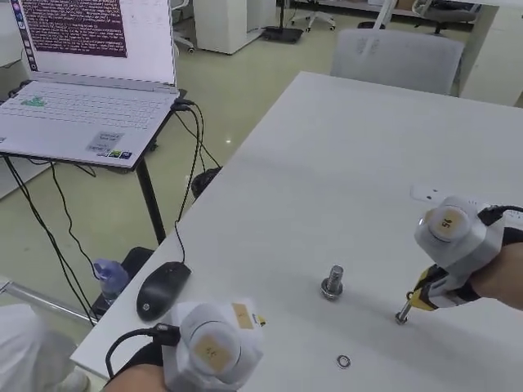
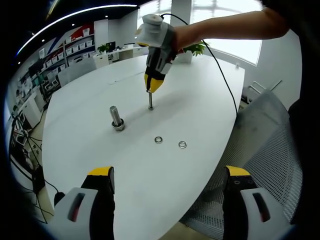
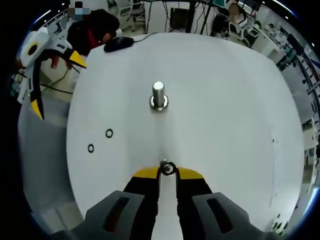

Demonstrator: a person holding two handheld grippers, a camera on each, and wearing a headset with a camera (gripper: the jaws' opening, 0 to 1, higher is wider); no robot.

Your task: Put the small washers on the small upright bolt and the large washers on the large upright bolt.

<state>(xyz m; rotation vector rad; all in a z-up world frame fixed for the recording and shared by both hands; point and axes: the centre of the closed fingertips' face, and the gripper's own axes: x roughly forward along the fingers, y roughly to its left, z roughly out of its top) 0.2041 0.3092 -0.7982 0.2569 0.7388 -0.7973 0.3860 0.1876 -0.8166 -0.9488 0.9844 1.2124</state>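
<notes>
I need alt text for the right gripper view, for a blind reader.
The right gripper, jaws nearly closed, pinches a small washer over a white table. Ahead stands the large upright bolt; two loose washers lie left of it in the view, and the open left gripper is at the upper left.

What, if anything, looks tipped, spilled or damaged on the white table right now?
Nothing stands out. The large bolt and small bolt both stand upright, two loose washers lie flat on the table, and the right gripper holds a small washer over the small bolt.
</notes>
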